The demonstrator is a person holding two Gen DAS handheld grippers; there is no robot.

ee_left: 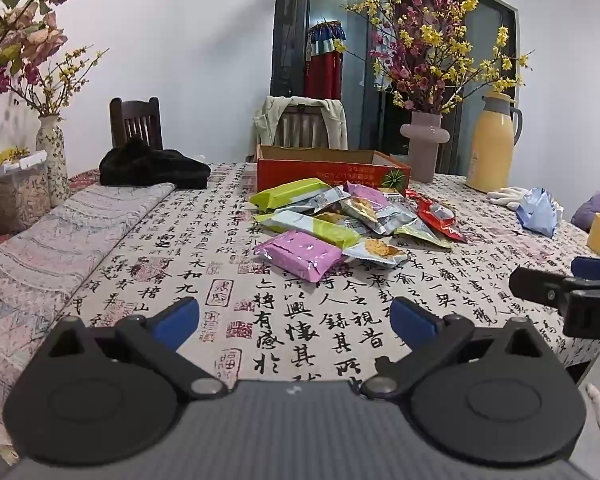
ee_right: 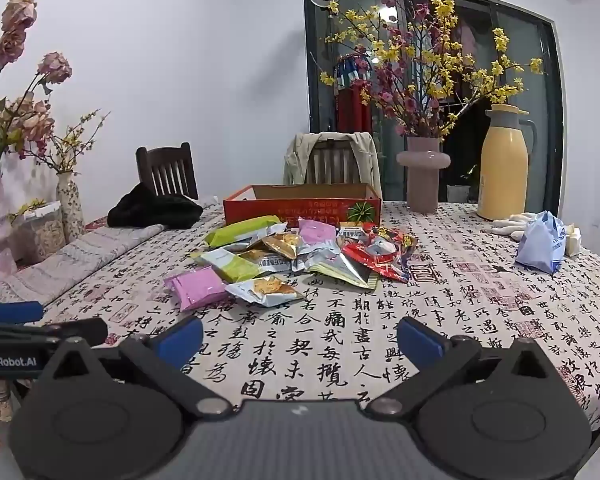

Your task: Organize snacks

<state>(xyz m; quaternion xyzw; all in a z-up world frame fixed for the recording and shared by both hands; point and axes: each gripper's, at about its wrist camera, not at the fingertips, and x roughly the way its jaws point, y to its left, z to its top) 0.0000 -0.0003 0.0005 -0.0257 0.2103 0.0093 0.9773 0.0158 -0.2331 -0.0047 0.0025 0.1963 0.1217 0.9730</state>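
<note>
A heap of snack packets [ee_left: 352, 216] [ee_right: 296, 258] lies mid-table in front of an open red cardboard box [ee_left: 332, 170] [ee_right: 302, 204]. Nearest to me lies a pink packet [ee_left: 300, 256] [ee_right: 198, 286], beside a silver packet with a biscuit picture [ee_left: 376, 252] [ee_right: 266, 290]. Green packets [ee_left: 290, 194] [ee_right: 244, 230] and a red packet [ee_left: 438, 216] [ee_right: 384, 258] lie in the heap too. My left gripper [ee_left: 296, 320] hovers open over the near tablecloth, well short of the heap. My right gripper [ee_right: 300, 338] is open as well, nothing between its blue pads.
The table wears a calligraphy-print cloth [ee_left: 320, 320] [ee_right: 340, 328]. At the back stand a pink vase of flowers [ee_left: 424, 144] [ee_right: 422, 172], a yellow thermos jug [ee_left: 494, 144] [ee_right: 504, 164] and two chairs. A black garment [ee_left: 152, 168], white gloves and a blue bag [ee_right: 540, 246] lie around.
</note>
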